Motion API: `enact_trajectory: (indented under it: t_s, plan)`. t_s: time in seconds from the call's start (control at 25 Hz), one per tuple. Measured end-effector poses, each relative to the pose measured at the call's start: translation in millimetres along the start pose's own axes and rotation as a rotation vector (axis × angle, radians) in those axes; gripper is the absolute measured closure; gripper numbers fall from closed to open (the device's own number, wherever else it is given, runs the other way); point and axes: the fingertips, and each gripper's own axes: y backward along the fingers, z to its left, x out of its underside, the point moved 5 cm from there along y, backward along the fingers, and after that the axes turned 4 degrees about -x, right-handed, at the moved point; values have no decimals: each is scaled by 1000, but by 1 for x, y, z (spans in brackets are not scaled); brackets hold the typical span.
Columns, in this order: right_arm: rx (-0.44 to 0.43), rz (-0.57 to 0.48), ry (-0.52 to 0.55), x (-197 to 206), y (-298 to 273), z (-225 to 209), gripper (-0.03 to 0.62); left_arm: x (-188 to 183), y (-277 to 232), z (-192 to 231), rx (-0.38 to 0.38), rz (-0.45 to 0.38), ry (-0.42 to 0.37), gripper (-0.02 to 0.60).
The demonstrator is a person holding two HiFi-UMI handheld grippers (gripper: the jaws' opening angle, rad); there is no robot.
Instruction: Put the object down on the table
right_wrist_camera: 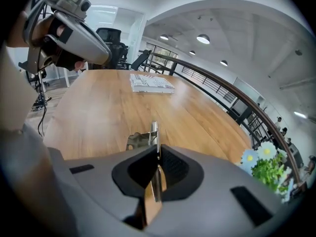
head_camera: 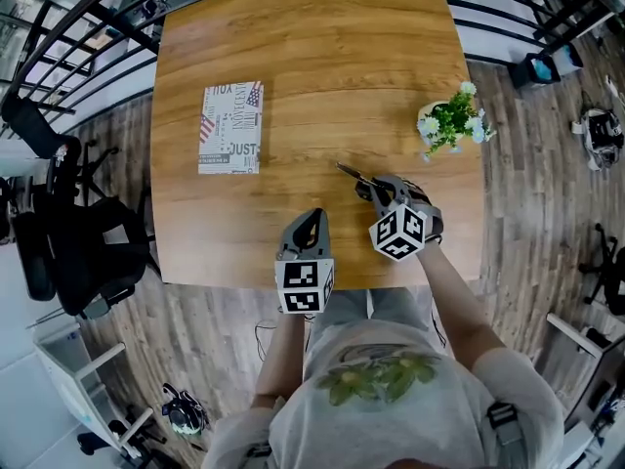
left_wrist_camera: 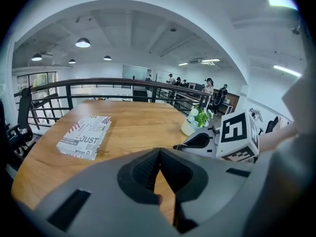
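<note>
The right tool (head_camera: pixel 368 188) is clamped on a thin metal piece (head_camera: pixel 350 172), its jaws drawn nearly together with the strip pinched edge-on between them. In the right gripper view the metal piece (right_wrist_camera: pixel 151 134) sticks out past the jaw tips, with a small flat plate with a hole at its left side. It sits low over the table (head_camera: pixel 312 57), near the front edge and right of centre. Whether it touches the wood cannot be told.

The left tool (head_camera: pixel 312 215) is closed with nothing in it; in its own view the jaws (left_wrist_camera: pixel 159 154) meet at the tips and only bare table shows beyond them. It hangs over the front edge of the table, just left of the right tool and apart from it.

A book (head_camera: pixel 231 128) with a printed cover lies flat on the left half of the table, well apart from both tools. A plant (head_camera: pixel 452 120) with white flowers stands in a pot near the right edge, beyond the right tool.
</note>
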Motion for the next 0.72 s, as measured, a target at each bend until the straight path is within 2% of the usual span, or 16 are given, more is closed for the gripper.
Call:
enact_trajectory:
  t_s: [0.28, 0.72]
  plan:
    - [-2, 26, -4, 10, -10, 3, 580, 4, -3, -1, 2, 13, 5, 569]
    - [4, 19, 56, 14, -15, 14, 570, 8, -7, -3, -7, 22, 15, 569]
